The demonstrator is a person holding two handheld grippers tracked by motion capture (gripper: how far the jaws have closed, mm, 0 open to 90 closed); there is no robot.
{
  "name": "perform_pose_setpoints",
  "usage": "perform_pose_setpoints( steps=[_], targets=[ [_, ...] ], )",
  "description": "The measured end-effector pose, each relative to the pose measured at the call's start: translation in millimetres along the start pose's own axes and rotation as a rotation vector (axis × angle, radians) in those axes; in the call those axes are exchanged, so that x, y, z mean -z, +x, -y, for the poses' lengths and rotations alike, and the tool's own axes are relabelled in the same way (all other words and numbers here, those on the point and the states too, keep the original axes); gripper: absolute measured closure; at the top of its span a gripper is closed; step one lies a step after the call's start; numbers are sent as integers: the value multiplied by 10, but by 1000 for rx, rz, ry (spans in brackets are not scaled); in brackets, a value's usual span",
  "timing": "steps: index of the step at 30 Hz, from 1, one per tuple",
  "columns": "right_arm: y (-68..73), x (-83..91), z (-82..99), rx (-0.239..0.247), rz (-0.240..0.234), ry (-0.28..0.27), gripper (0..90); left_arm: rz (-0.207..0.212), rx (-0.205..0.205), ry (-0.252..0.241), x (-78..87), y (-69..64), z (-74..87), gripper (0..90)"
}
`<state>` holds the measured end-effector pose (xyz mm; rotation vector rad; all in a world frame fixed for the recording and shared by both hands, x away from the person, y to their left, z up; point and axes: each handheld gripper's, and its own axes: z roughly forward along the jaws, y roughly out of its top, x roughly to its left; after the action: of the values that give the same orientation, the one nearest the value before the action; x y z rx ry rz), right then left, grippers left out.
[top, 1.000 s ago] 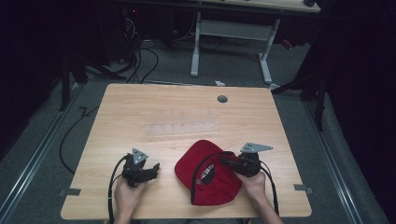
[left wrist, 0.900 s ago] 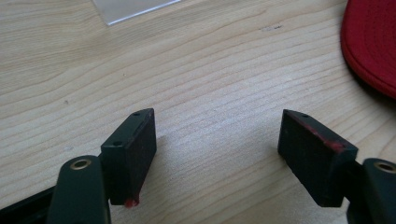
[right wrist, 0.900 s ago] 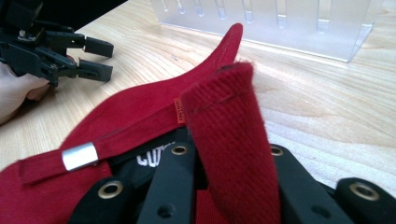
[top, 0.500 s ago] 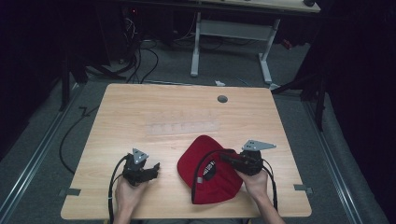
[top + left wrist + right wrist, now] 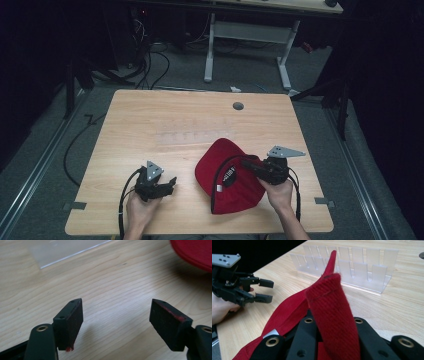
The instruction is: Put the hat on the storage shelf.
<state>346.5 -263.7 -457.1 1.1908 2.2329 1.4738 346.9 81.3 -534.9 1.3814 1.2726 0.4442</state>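
Dim cables ring our wooden worktop (image 5: 150, 120), where the red cap (image 5: 227, 177), now nudged toward 12 o'clock, sits pinched in our right tool (image 5: 250, 165) while our left tool (image 5: 167, 186) waits wide at 9 o'clock.

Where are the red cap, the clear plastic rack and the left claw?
red cap (image 5: 235, 192), high view, on its crown fabric.
clear plastic rack (image 5: 362, 272), right gripper view, on an upright divider.
left claw (image 5: 170, 184), high view, midway between its open tips.
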Motion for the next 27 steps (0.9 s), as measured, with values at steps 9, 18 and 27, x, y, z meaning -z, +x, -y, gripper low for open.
perform_pose_setpoints(
  steps=[9,18,27],
  targets=[
    [2,44,-113,-28,-9,-19,831,115,-65,32,0,-340,97,265],
    [35,24,-214,-32,-23,-22,831,172,-106,57,-57,-577,156,263],
    [91,9,-291,-42,-42,-44,831,183,-139,82,-125,-736,206,252]
  ],
)
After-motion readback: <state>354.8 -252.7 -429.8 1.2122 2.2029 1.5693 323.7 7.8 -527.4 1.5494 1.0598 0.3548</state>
